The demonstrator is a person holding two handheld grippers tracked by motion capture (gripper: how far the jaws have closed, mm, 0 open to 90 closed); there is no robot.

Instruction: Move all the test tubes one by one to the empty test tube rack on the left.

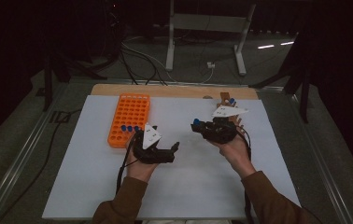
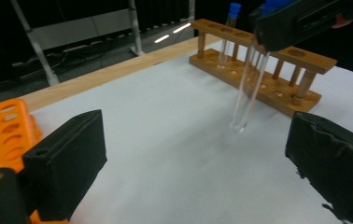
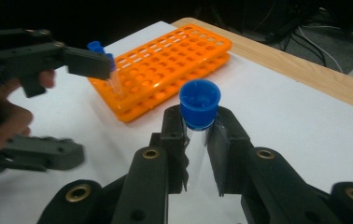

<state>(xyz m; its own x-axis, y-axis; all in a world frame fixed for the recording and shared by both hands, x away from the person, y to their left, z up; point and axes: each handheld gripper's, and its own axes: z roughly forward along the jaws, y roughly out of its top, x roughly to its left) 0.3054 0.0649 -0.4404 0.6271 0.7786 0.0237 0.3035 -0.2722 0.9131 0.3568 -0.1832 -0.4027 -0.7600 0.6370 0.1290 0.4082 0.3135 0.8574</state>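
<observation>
Right gripper (image 3: 198, 154) fingers clamp clear blue-capped test tube (image 3: 199, 105) upright for the wooden rack (image 2: 263, 70); left gripper (image 2: 198, 158) fingers spread, empty, clear of orange plastic rack (image 1: 129, 117)

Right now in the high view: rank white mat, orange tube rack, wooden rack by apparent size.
1. White mat, by far the largest.
2. Orange tube rack.
3. Wooden rack, smallest as seen, but the right gripper and hand cover most of it, so its true extent is unsure.
</observation>
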